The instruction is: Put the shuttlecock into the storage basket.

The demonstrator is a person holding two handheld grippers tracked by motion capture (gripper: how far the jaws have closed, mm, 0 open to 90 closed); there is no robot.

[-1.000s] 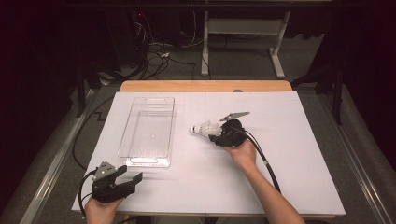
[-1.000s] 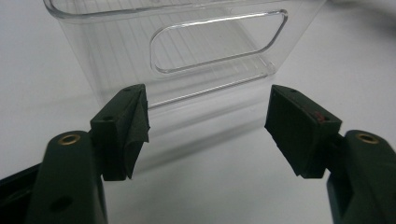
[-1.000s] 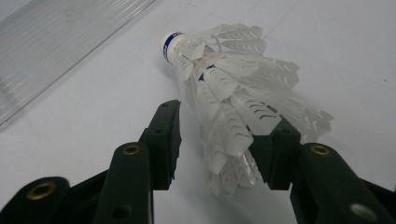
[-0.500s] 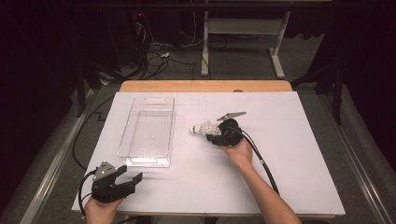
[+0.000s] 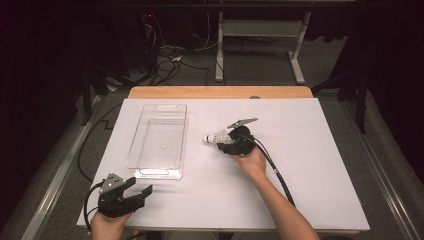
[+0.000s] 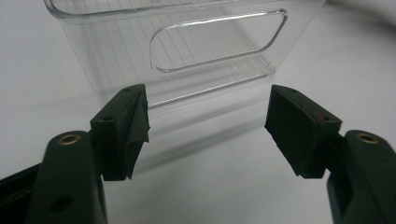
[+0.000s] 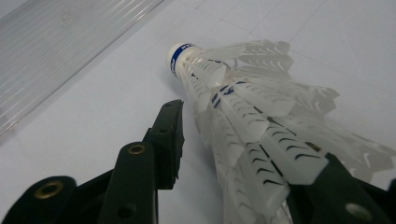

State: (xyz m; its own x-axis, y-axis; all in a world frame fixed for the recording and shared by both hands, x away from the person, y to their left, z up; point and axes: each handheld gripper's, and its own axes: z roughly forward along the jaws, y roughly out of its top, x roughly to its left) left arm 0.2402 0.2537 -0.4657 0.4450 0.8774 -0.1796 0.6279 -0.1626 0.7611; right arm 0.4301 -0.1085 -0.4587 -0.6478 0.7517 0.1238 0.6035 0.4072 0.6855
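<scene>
**Two hand-held grippers, one shuttlecock, plenty of white worktop**

Two hand-held grippers are on the worktop (image 5: 310,190), and the action is at the middle. The right hand-held gripper (image 5: 223,143) lies low near the centre, just right of the clear tray (image 5: 150,165), with the white shuttlecock (image 5: 215,137) between its jaws. In the right gripper view the shuttlecock (image 7: 243,107) lies with its cork nose pointing away toward the tray wall (image 7: 60,56), skirt feathers draped over the right-hand jaw; the left-hand jaw stands just clear of the feathers, a sliver of worktop showing between. Those jaws have just been closing, with the shuttlecock between them, but the grip is not yet pressed home.

Down at the near left corner, the left hand-held gripper (image 5: 137,192) sits with jaws spread wide and nothing between them, close to the front edge. In the left gripper view its gripper (image 6: 208,123) faces the tray's near end wall (image 6: 121,70), handle slot and all, with bare worktop in between.

Open room: the whole right half of the worktop is free, and so is the broad strip along the near edge between the two hands. The tray sits toward the left edge, its far end near the back edge.
</scene>
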